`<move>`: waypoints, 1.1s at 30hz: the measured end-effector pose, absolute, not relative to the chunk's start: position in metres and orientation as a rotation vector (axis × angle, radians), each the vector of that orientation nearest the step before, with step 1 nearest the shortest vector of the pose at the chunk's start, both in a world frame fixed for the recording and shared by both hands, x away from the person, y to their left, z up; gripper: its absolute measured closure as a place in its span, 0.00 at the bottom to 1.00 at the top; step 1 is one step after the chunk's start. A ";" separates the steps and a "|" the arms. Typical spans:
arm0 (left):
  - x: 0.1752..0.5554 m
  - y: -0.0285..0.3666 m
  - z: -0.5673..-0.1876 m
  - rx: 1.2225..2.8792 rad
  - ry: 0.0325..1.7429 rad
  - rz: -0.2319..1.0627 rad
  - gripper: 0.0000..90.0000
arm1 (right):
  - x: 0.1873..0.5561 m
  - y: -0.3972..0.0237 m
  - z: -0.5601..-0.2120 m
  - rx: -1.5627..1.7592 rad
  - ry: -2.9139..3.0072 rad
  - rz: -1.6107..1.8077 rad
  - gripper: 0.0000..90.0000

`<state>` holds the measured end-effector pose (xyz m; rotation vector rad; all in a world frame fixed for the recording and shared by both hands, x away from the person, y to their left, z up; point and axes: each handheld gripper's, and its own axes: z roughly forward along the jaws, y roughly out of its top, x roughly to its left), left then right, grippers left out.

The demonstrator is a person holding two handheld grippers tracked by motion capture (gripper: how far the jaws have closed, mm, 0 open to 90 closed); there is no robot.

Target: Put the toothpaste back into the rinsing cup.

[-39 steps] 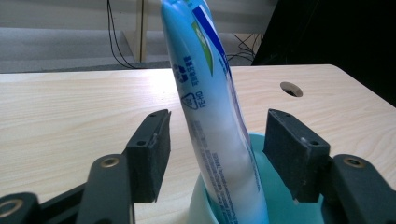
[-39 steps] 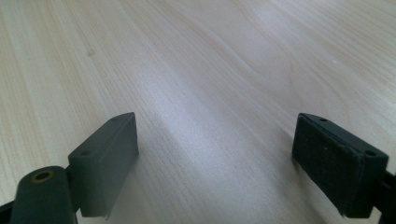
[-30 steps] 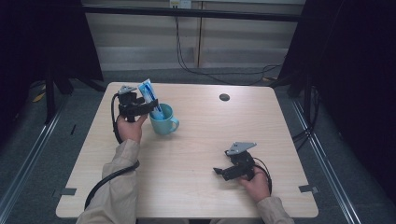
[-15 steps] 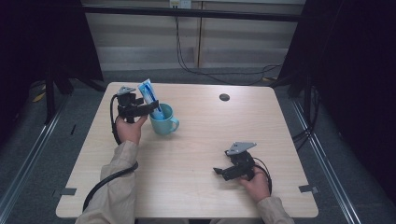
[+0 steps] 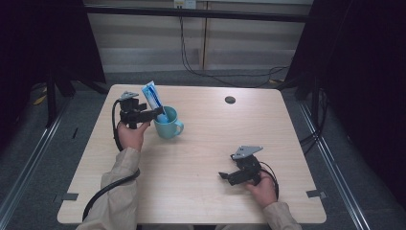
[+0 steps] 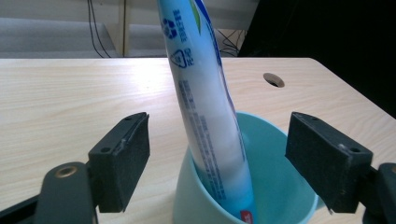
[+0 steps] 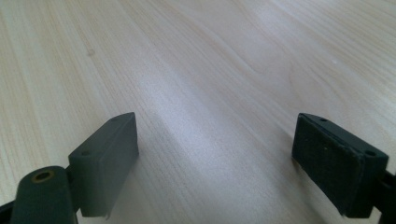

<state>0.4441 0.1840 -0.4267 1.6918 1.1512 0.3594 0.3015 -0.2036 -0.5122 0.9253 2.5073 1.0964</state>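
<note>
Pale teal and glossy, the mug (image 5: pixel 167 125) stands upright on the left half of the counter (image 5: pixel 206 191), its handle turned toward the middle. A white and blue toothpaste tube (image 5: pixel 154 99) stands in it, cap end down at the bottom, leaning against the near wall so that its flat crimped end sticks out well above the rim. In the left gripper view the tube (image 6: pixel 205 107) shows small printed text and recycling marks on its soft, slightly curved body, and the mug (image 6: pixel 261 186) looks smooth and thin-walled.

The left tool (image 5: pixel 155 113) sits level at the mug's rim with the tube between its black jaws; they have just been opening and stand apart, clear of the tube on both sides. The right tool (image 5: pixel 225 176) lies low over the bare counter near the front right, well apart from the mug, its jaws wide apart with nothing between them.

The counter is light wood with a fine straight grain and rounded corners, and a small dark round hole (image 5: pixel 230 99) lies near its far edge. Grey floor surrounds it, cables trail along the pale back wall, and black curtains hang at either side.
</note>
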 end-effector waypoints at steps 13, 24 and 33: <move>0.435 0.188 -0.428 1.705 1.131 0.345 0.22 | 0.301 -0.204 -0.512 0.926 2.507 1.096 0.16; 0.426 0.192 -0.430 1.713 1.116 0.333 0.22 | 0.302 -0.204 -0.512 0.924 2.507 1.096 0.16; 0.416 0.195 -0.436 1.714 1.110 0.314 0.22 | 0.301 -0.204 -0.512 0.925 2.507 1.096 0.16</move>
